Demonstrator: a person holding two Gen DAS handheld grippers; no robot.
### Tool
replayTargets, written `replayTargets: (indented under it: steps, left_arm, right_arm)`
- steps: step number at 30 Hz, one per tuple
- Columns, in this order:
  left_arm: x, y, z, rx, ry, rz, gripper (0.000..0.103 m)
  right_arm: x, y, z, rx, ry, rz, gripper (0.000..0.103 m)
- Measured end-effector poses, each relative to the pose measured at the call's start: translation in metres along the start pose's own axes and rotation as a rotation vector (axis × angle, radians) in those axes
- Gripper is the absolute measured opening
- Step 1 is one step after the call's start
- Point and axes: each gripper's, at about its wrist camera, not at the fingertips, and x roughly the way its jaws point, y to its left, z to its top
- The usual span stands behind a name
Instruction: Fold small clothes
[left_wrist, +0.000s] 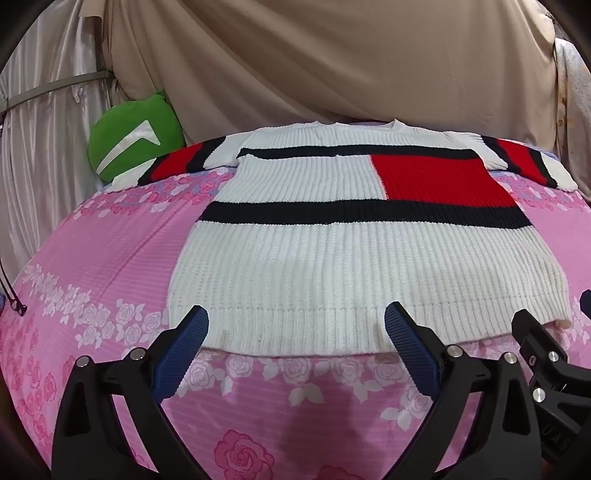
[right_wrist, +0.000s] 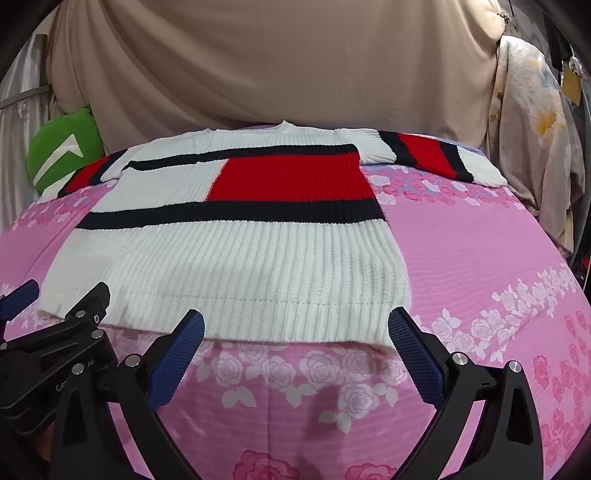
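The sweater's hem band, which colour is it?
White, ribbed; the hem shows best in the right wrist view.

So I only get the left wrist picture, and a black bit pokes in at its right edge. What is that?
Observer: The right gripper. Its jaws stand wide open at the hem of the sweater, holding nothing.
Operator: And what's past the sweater on that side?
Observer: A wide stretch of pink rose-print bedsheet, running to the bed's edge.
Operator: Anything beyond the bed?
Observer: A pale flowered cloth with yellowish blotches hangs there; your view cuts most of it off.
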Motion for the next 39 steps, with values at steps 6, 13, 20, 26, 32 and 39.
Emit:
replayTargets:
  steps: [6,13,20,26,32,39]
  left_arm:
    - [0.002,0.002,0.0,-0.001,0.01,0.003,0.094]
    - [0.002,0.002,-0.001,-0.004,0.014,0.003,0.094]
    - [0.004,0.003,-0.002,-0.003,0.02,0.008,0.094]
    - [0.004,0.003,-0.002,-0.002,0.023,0.01,0.094]
    - [0.005,0.006,-0.004,-0.006,0.031,0.012,0.094]
    - [0.006,0.004,-0.003,-0.006,0.036,0.015,0.094]
  right_arm:
    - [0.0,-0.001,0.0,0.007,0.011,0.008,0.098]
    - [0.001,0.0,-0.001,-0.003,0.002,0.0,0.098]
    - [0.003,0.007,0.001,-0.011,0.004,0.005,0.098]
    - [0.003,0.006,0.0,-0.015,0.014,0.012,0.098]
    - [0.003,0.006,0.0,-0.021,0.015,0.014,0.098]
    - [0.002,0.006,0.0,-0.018,0.016,0.017,0.098]
